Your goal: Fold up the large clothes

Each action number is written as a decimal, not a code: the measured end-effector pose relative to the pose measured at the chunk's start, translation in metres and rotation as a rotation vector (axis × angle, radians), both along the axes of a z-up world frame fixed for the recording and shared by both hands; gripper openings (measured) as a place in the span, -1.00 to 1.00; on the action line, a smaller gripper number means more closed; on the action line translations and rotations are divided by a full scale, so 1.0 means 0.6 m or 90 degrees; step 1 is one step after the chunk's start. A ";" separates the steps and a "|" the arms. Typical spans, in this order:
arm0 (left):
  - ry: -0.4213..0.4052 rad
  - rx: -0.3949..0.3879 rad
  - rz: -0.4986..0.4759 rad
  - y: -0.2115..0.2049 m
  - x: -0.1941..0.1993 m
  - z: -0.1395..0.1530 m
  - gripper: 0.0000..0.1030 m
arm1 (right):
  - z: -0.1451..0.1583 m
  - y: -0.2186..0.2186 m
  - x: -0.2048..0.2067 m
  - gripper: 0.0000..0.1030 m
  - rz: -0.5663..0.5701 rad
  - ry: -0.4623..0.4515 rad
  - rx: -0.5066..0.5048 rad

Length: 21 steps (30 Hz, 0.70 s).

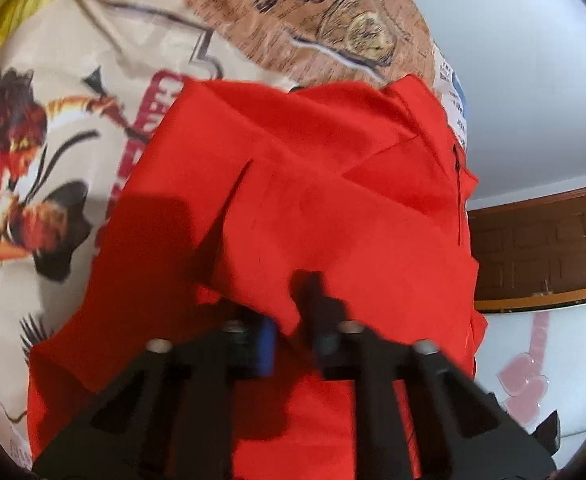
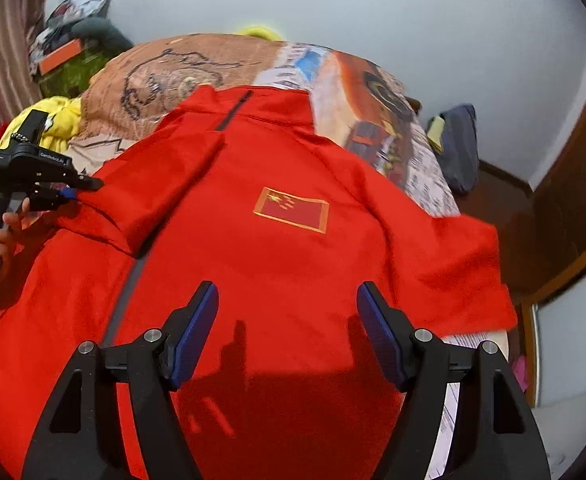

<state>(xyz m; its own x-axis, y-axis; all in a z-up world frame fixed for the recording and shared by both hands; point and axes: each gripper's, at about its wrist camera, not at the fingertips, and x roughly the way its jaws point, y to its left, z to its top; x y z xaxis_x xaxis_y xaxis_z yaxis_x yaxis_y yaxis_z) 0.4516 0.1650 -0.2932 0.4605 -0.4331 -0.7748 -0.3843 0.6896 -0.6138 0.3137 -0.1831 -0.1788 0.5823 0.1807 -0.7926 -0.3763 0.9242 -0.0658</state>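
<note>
A large red jacket lies spread front-up on the bed, with a flag patch on the chest and a dark zip down the middle. One sleeve is folded in over the front. My left gripper, held in a person's hand, is shut on the edge of that sleeve at the left. In the left wrist view the red jacket fills the middle, and a fold of it sits pinched in the left gripper. My right gripper hovers open above the jacket's lower front, with nothing between its pads.
The printed bed cover shows beyond the jacket's collar. A yellow garment lies at the left by a pile of things. A dark blue bag sits past the bed's right edge, next to brown wooden panelling.
</note>
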 end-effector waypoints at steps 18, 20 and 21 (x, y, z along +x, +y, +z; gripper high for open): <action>-0.298 0.274 -0.259 -0.420 0.044 0.302 -0.94 | 0.020 -0.181 -0.040 0.33 -0.152 0.012 0.105; -0.284 0.267 -0.294 -0.464 0.043 0.282 -0.94 | 0.020 -0.192 -0.043 0.33 -0.157 0.012 0.100; -0.273 0.256 -0.314 -0.484 0.045 0.269 -0.94 | 0.020 -0.200 -0.048 0.33 -0.162 0.011 0.098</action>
